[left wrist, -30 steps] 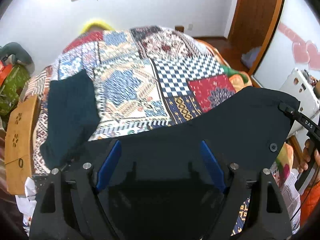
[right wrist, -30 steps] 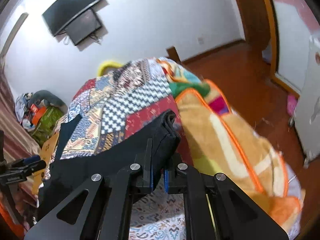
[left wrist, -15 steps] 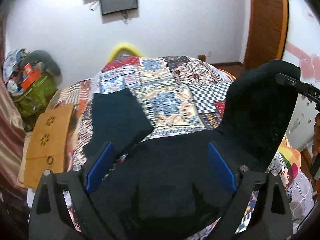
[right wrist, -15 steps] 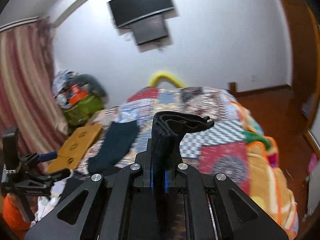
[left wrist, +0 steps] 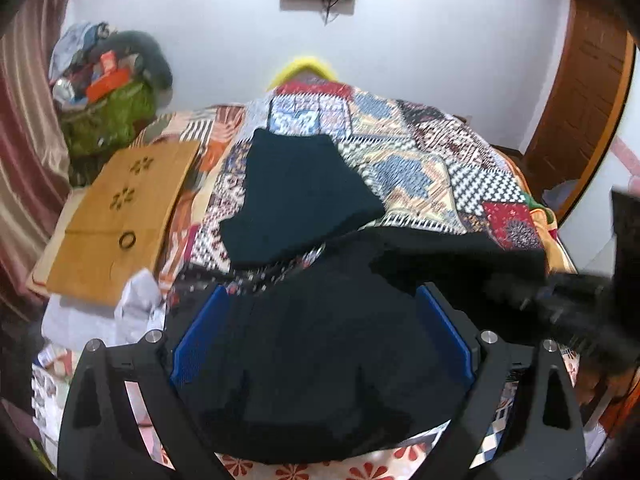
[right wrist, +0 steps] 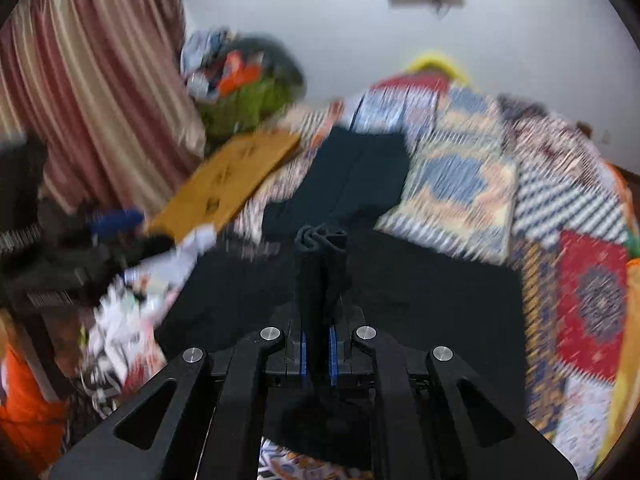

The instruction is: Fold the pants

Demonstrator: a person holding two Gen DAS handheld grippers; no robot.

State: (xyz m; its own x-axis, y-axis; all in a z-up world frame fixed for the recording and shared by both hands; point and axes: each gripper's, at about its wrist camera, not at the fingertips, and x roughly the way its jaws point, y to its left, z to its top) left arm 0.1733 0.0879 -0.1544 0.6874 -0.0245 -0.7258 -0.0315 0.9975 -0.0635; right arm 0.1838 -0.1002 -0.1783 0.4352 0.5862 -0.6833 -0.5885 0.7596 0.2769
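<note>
Black pants point(left wrist: 320, 360) lie across the near edge of the patchwork bed and drape over my left gripper point(left wrist: 320, 336). Its blue pads point(left wrist: 198, 332) stand wide apart with the cloth lying between them, not pinched. My right gripper point(right wrist: 318, 350) is shut on a bunched fold of the black pants point(right wrist: 322, 264), which sticks up between its pads. The rest of the pants point(right wrist: 420, 292) spreads flat below. The right gripper shows blurred at the right edge of the left wrist view point(left wrist: 580, 300).
A folded dark teal garment point(left wrist: 296, 196) lies further back on the patchwork quilt point(left wrist: 420, 160). A tan wooden board point(left wrist: 116, 216) rests at the bed's left edge. Clutter and a green bag point(left wrist: 104, 116) sit by the striped curtain point(right wrist: 92, 92). A wooden door point(left wrist: 580, 112) is at right.
My right gripper has swung left across the bed with the pinched pants fold, carrying that edge over toward the left gripper. The left gripper stays open under the cloth.
</note>
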